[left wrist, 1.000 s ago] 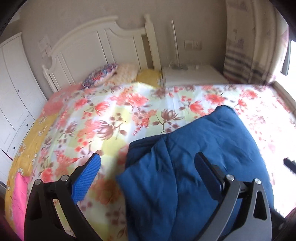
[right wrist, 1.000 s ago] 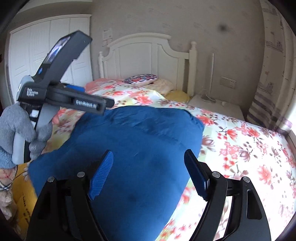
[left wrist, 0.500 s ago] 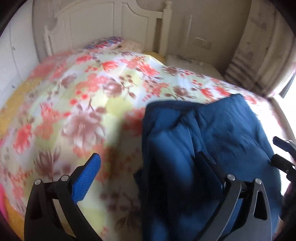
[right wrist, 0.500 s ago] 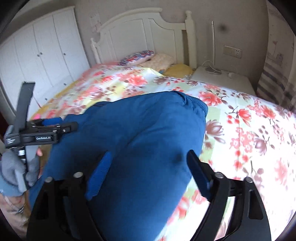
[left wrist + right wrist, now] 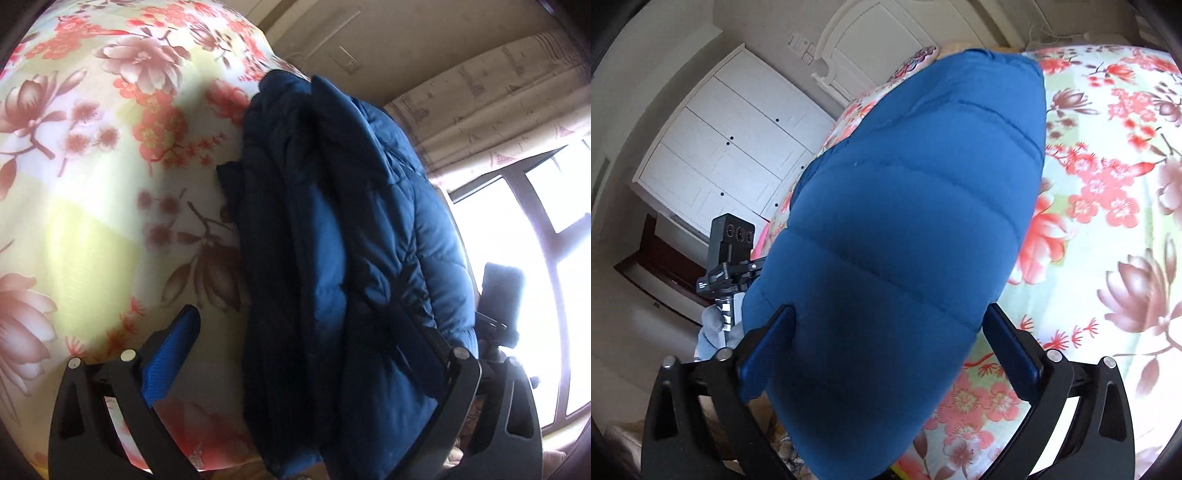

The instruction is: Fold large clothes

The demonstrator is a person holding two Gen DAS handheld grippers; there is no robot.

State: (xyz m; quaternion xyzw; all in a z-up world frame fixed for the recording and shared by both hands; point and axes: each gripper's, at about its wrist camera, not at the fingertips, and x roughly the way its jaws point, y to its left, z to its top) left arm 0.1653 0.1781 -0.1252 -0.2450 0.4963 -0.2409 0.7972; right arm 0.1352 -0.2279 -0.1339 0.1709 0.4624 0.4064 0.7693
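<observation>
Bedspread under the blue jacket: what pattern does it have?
Red and pink flowers on pale yellow-green bedspread; clearest in the right wrist view.

We see a blue quilted jacket (image 5: 905, 229) of puffy matt cloth, smooth between stitched seams; from the left wrist its folded layers (image 5: 332, 240) look darker and creased. At three o'clock of it in the right view, the floral bedspread (image 5: 1108, 221) is soft printed cloth, faintly woven. The right gripper (image 5: 890, 350) has matt black plastic arms, bright metal rivets and blue textured pads. At ten o'clock the wardrobe (image 5: 731, 147) looks white-painted, smooth wood.
</observation>
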